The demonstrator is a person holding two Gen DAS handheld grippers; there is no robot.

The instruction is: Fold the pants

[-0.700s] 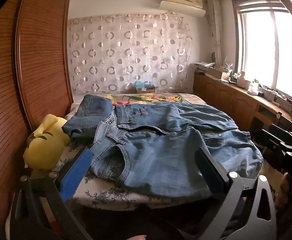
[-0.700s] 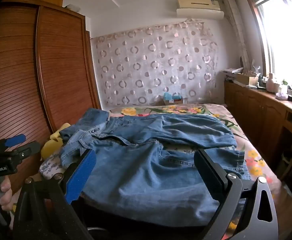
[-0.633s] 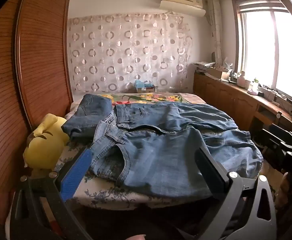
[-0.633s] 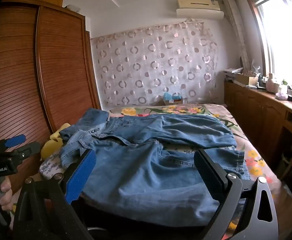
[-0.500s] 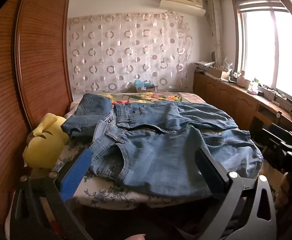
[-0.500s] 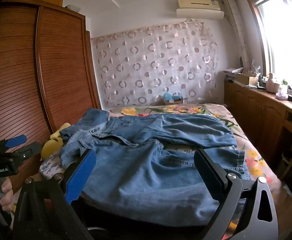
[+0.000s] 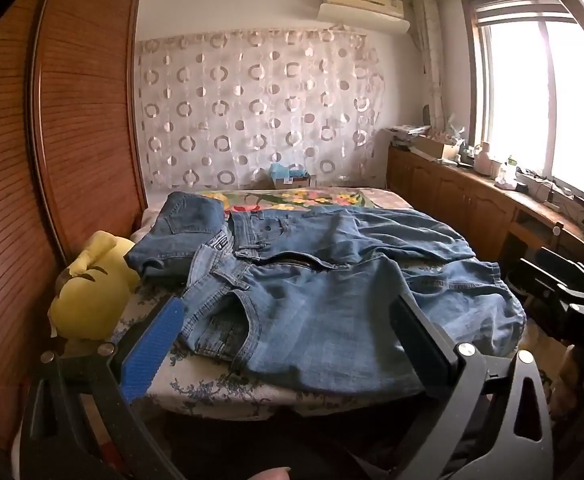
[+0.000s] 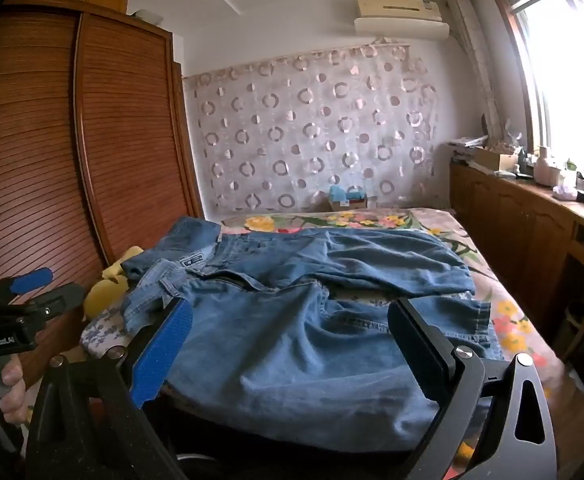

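A pair of blue jeans (image 7: 324,300) (image 8: 300,340) lies spread across the near end of the bed, waistband to the left, legs running right and hanging over the near edge. A second, folded pair of jeans (image 7: 179,232) (image 8: 179,244) sits behind it at the left. My left gripper (image 7: 287,320) hovers open just in front of the bed's edge, nothing between its fingers. My right gripper (image 8: 292,324) also stands open over the near leg, apart from the cloth. In the right wrist view the left gripper (image 8: 31,292) shows at the left, held by a hand (image 8: 7,392).
A yellow plush toy (image 7: 91,296) lies at the bed's left edge against a slatted wooden wardrobe (image 7: 51,160). The floral bedsheet (image 8: 504,320) is bare on the right. Wooden cabinets (image 7: 472,200) with clutter run under the window. A tissue box (image 7: 287,174) stands by the curtain.
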